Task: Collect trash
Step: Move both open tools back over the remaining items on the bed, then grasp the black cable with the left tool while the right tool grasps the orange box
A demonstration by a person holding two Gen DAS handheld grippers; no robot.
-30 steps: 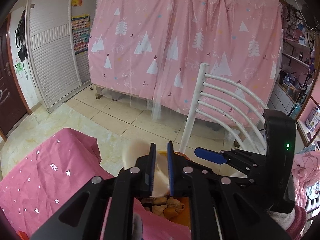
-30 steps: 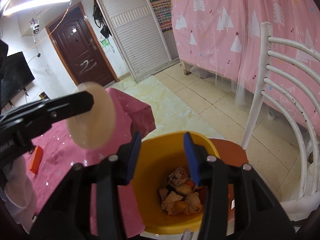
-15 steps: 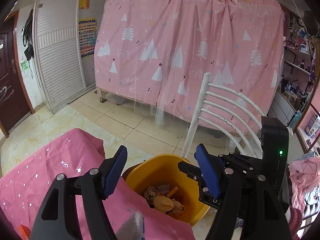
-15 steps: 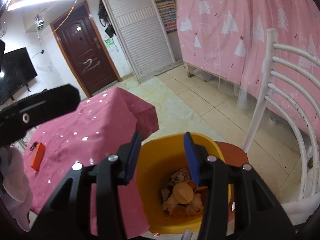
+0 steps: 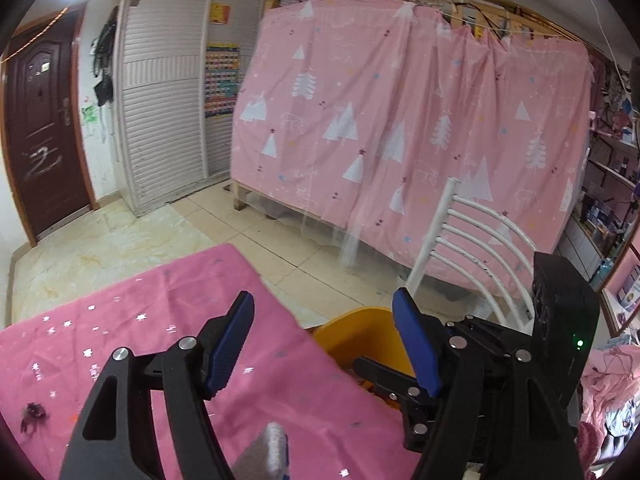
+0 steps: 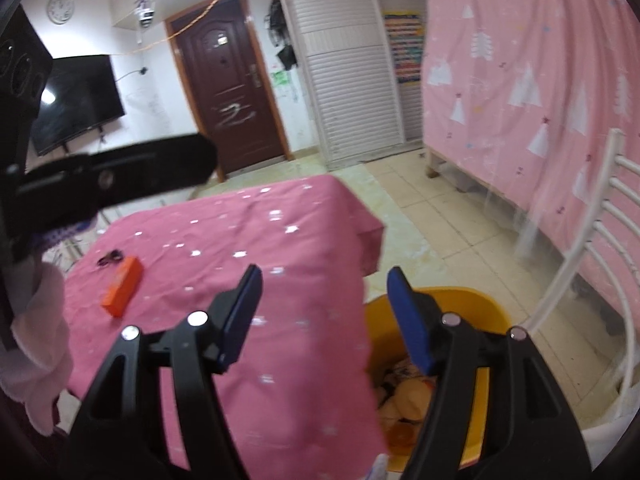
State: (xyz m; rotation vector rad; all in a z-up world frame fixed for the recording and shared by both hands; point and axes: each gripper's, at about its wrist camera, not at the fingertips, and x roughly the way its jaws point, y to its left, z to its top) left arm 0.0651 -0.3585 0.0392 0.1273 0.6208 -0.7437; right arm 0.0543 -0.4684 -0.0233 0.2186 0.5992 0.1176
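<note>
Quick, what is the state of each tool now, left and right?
Left tool: open, holding nothing.
Right tool: open, holding nothing.

One yellow bin [image 6: 472, 308], one orange box [image 6: 122, 286], one white chair [image 5: 472, 236], one door [image 6: 230, 92].

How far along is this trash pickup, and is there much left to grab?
Done: scraps lie in the yellow bin. In hand: nothing; the left gripper and right gripper are both open. Left: an orange box and a small dark item on the pink tablecloth.
</note>
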